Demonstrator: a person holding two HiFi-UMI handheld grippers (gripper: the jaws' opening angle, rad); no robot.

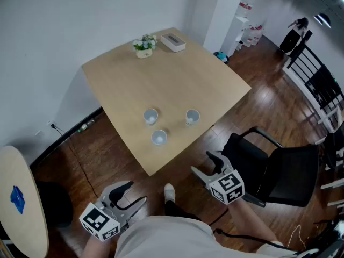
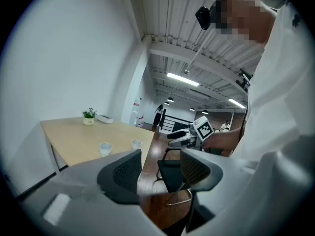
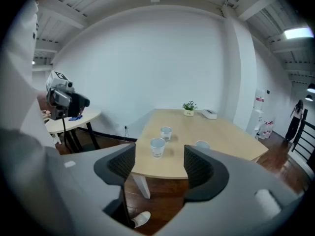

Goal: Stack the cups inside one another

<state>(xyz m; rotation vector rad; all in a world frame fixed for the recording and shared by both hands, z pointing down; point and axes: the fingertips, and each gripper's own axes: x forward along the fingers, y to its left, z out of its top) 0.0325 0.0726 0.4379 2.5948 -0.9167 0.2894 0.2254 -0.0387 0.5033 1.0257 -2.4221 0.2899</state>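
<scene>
- Three cups are standing on the table (image 1: pixel 177 85), upright, apart, none nested. The near cup (image 1: pixel 158 137) is at 6 o'clock of the trio, the far-left cup (image 1: pixel 150 115) at 10 and the far-right cup (image 1: pixel 192 116) at 2.
- L gripper (image 1: pixel 135 192) is hovering off the table's near edge, approx 7 o'clock from the cups. Its jaws are standing wide, w/ nothing btwn them.
- R gripper (image 1: pixel 201 162) is hovering approx 5 o'clock from the cups, just off the table's edge. Jaws are wide too, empty, and aiming toward the trio.
- Step, as I'm judging it: stacking isn't begun, and both grippers are looking set for the approach.
- Next move is calling for one gripper going fwd toward 12 o'clock and closing gently on a cup's wall. Then lifting it clear, centring it over a 2nd cup and lowering it straight in. The other gripper could be steadying the receiving cup.
- Plant pot (image 1: pixel 144 45) and white box (image 1: pixel 173 41) are sitting at the far edge, 12 o'clock, well apart from the cups.
</scene>
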